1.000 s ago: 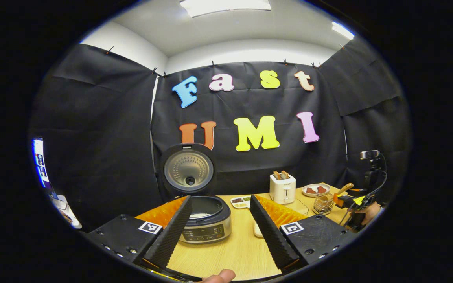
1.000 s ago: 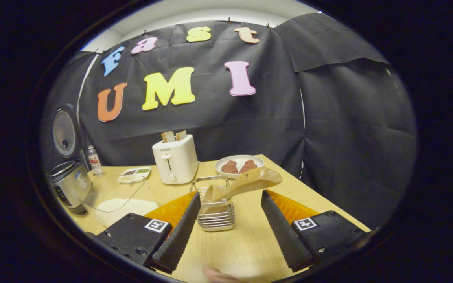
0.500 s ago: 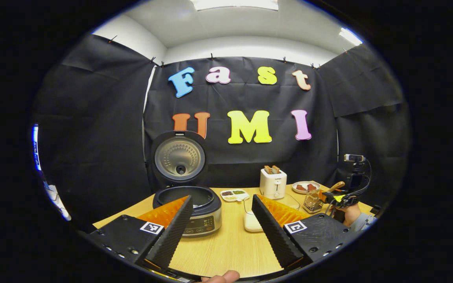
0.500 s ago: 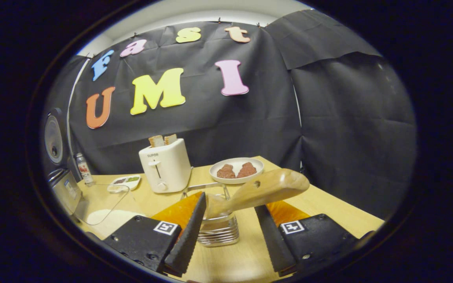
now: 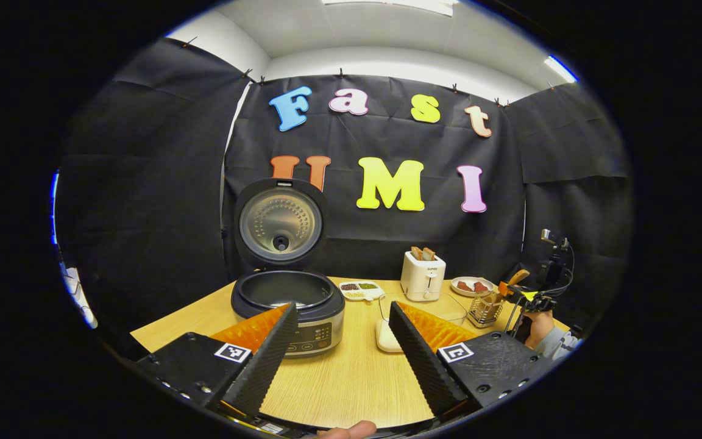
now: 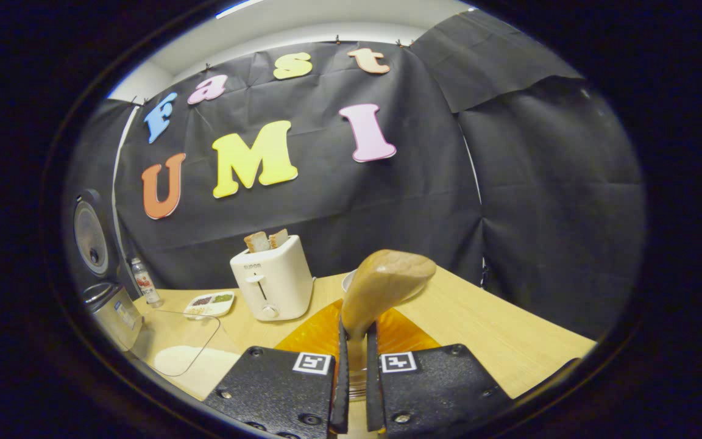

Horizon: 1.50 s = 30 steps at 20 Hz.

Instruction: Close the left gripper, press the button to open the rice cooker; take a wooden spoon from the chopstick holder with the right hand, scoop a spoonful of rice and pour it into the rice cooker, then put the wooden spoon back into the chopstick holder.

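Lifting from here is your risk: your right hand-held gripper is clamped on the wooden spoon low on its handle, still in the chopstick holder, so a tilted pull could drag or tip that holder. Your left hand-held gripper hangs with fingers apart at 6 o'clock before the open rice cooker. The toaster crowds 10 o'clock; the worktop edge runs close at 3 o'clock, so move left toward the glass rice container.
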Available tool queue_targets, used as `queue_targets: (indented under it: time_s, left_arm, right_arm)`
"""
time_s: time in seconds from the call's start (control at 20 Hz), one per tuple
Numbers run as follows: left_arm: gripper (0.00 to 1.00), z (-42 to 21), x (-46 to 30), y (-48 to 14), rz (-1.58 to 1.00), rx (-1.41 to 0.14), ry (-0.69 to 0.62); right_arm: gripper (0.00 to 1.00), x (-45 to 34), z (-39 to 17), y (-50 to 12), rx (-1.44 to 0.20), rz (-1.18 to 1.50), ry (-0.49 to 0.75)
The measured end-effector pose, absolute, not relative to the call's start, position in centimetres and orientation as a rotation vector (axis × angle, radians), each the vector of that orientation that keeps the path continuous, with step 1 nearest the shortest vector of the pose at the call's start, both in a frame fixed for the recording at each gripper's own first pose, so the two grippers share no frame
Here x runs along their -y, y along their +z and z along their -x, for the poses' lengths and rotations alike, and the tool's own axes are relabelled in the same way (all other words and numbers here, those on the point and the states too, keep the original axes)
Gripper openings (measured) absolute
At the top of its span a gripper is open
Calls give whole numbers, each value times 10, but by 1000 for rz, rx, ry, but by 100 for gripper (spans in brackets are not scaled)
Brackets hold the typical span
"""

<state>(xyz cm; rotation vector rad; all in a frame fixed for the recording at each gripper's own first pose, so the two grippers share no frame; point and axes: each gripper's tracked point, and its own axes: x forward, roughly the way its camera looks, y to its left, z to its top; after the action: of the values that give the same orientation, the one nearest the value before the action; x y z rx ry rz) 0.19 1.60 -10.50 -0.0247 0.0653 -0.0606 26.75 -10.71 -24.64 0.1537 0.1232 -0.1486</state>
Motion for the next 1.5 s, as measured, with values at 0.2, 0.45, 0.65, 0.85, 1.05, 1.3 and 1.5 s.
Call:
queue_targets:
  time_s: [0.2, 0.45, 0.65, 0.85, 1.05, 1.3, 1.5]
  left_arm:
    - [96, -5, -29, -108, 25, -70, -43]
    - [94, -11, -35, -106, 32, -71, -54]
    - [95, -17, -48, -111, 43, -77, -40]
    - [94, -17, -59, -121, 61, -102, -22]
    - [94, -17, -69, -119, 67, -105, -5]
    - [94, -10, -78, -109, 54, -68, 6]
    - [95, -7, -78, -105, 64, -66, -7]
  right_arm:
    - [11, 96, -263, -208, -85, -77, -124]
    - [10, 71, -250, -158, -63, -18, -78]
    - [9, 32, -237, -131, -84, -27, 8]
    - [9, -13, -230, -116, -97, -24, 87]
    - [9, -60, -233, -122, -114, -29, 156]
    - [10, -114, -253, -179, -216, 5, 228]
    - [10, -123, -272, -238, -328, 35, 203]
